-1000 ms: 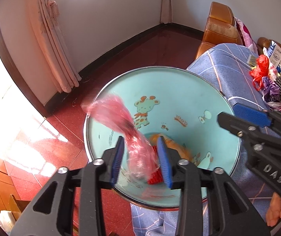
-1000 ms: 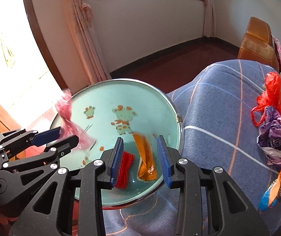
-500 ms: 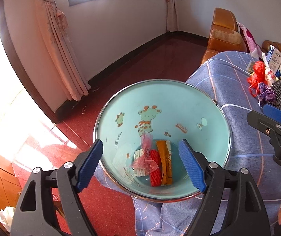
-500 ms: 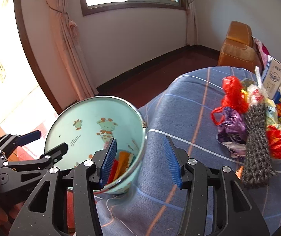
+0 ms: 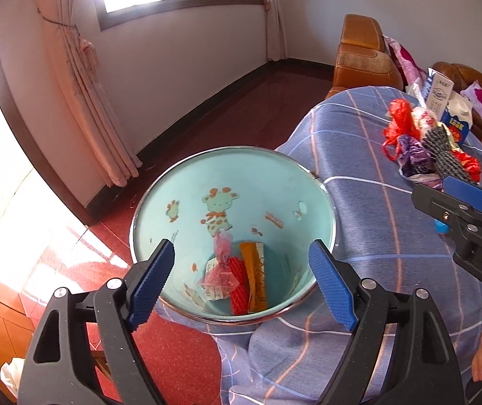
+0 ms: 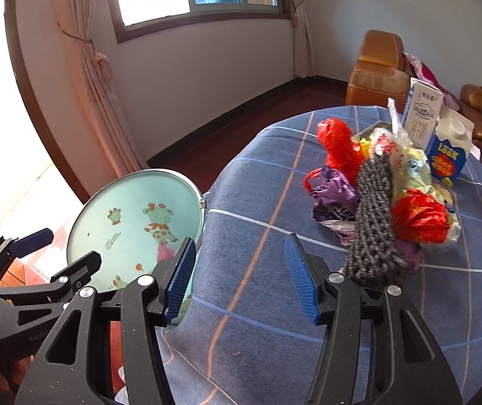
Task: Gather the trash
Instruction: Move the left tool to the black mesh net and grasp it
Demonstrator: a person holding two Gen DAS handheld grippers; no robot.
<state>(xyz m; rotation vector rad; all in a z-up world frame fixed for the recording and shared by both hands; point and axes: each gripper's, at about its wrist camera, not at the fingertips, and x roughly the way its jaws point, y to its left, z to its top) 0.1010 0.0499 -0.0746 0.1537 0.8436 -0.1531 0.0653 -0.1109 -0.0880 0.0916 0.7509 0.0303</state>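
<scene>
Blue checked cloth (image 6: 274, 320) covers the surface; at its left edge the bin (image 5: 207, 182) already holds three wrappers (image 5: 241, 276). Left gripper (image 5: 241, 287) gapes wide, right gripper (image 6: 241, 280) half open, both just opening, empty. Trash pile (image 6: 382, 195) remains near the far right edge.

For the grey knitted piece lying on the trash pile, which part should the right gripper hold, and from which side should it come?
Probably its near end. The grey knitted piece lies as a long strip across the trash pile, and that end hangs free over the blue checked cloth, close to the right gripper. Coming from above and the front, with the open fingers across the strip's narrow width, should avoid the bags beside it.
</scene>
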